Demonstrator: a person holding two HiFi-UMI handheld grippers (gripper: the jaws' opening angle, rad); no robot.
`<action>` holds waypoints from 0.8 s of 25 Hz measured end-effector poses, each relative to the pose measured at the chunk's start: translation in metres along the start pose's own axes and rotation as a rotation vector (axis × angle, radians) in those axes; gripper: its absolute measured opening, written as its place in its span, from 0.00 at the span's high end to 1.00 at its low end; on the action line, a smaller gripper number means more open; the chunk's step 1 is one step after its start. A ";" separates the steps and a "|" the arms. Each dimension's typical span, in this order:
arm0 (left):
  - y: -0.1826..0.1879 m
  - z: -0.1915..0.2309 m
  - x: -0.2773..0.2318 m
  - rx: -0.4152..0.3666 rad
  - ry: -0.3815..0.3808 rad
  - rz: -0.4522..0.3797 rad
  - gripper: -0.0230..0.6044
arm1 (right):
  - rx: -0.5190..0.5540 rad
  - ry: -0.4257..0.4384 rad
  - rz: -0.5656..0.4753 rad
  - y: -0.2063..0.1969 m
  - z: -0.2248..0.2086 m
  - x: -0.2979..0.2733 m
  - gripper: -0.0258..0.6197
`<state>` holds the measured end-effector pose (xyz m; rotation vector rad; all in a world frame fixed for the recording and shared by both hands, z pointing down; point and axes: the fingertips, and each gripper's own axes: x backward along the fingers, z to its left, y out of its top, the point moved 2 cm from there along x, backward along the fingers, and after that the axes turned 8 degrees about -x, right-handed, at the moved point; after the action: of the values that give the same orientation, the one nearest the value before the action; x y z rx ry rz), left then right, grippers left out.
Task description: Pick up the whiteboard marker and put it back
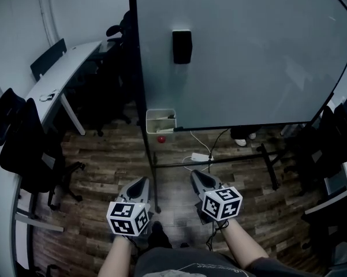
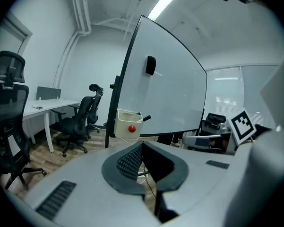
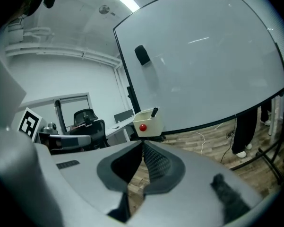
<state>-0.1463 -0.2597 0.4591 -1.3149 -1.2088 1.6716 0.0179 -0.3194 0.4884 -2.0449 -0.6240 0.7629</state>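
Cream plastic box (image 3: 152,123) hangs at the whiteboard's (image 1: 237,56) lower corner, well ahead of both my tools. The whiteboard marker (image 3: 154,112) stands in it, dark end poking up. My left hand-held gripper (image 1: 140,183) and right hand-held gripper (image 1: 197,176) each have jaws together on nothing. I judge nothing is done yet: the approach, pick-up and return are all left.

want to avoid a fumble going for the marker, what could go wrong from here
1. The right tool and left tool are both shut and empty; if not opened in time, one could knock the marker or its box.
2. Only the marker's dark end shows above the box rim, so a grip may catch the rim.
3. A power strip and cables lie on the floor by the whiteboard stand: a possible trip hazard.
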 end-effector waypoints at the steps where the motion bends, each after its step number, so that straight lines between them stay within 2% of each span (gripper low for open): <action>1: 0.003 0.007 -0.005 -0.002 -0.004 -0.003 0.94 | 0.000 -0.008 -0.005 0.004 -0.001 -0.008 0.92; 12: 0.032 0.069 -0.067 -0.029 -0.071 -0.012 0.94 | -0.063 -0.069 -0.046 0.036 -0.015 -0.081 0.92; 20: 0.044 0.098 -0.104 -0.051 -0.112 -0.008 0.94 | -0.118 -0.091 -0.090 0.054 -0.024 -0.121 0.91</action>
<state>-0.2125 -0.3933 0.4580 -1.2597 -1.3276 1.7392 -0.0405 -0.4405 0.4890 -2.0821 -0.8249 0.7852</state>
